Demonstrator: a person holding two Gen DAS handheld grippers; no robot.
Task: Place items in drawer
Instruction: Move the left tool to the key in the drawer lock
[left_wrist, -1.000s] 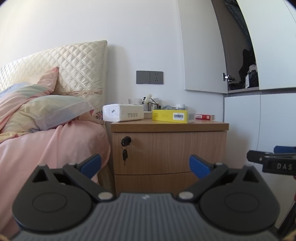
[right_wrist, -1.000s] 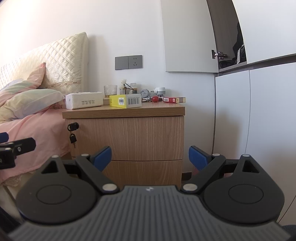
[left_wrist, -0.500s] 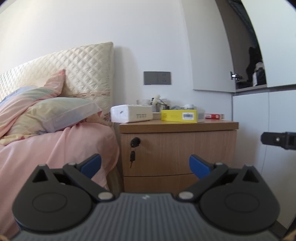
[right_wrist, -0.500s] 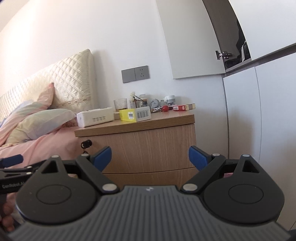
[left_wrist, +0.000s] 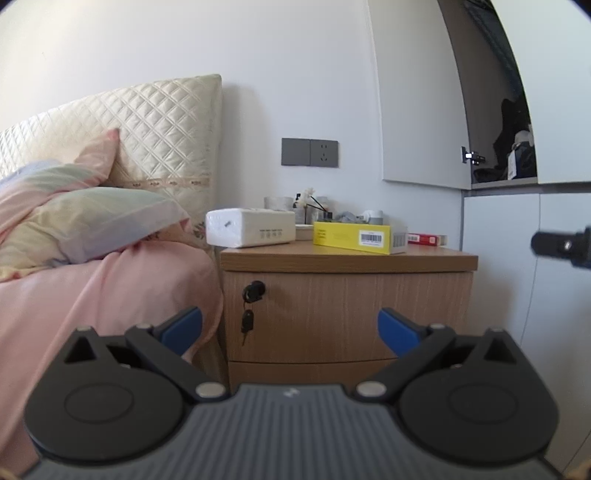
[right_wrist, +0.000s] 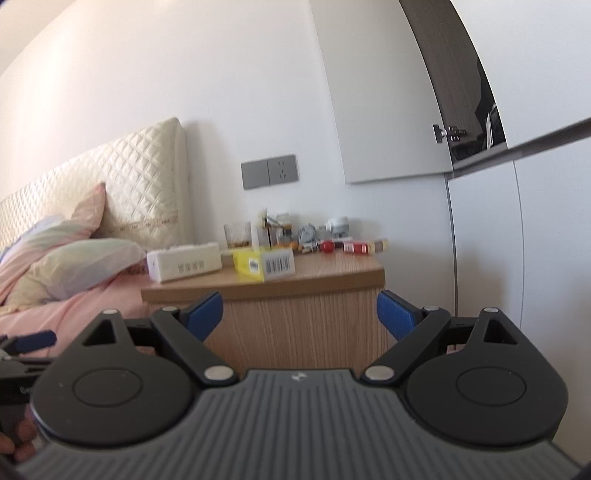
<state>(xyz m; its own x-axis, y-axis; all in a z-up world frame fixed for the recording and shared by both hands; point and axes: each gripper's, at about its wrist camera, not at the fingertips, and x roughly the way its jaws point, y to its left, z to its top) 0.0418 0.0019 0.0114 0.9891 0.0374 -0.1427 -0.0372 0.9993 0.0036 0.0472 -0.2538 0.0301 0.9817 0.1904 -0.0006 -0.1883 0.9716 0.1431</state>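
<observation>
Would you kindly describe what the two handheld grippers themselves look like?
The left gripper and right gripper match: blue fingertips on black linkage arms, silver pivot pins, round black discs, and a ribbed grey body bearing a small pale mark. No cables or sleeves show.

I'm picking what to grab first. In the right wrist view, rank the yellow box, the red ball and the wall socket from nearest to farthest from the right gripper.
1. Yellow box: front of the nightstand top, left of centre.
2. Red ball: further back, among the clutter toward the right.
3. Wall socket: on the wall above, behind everything.

The right gripper is open and holds nothing.
</observation>
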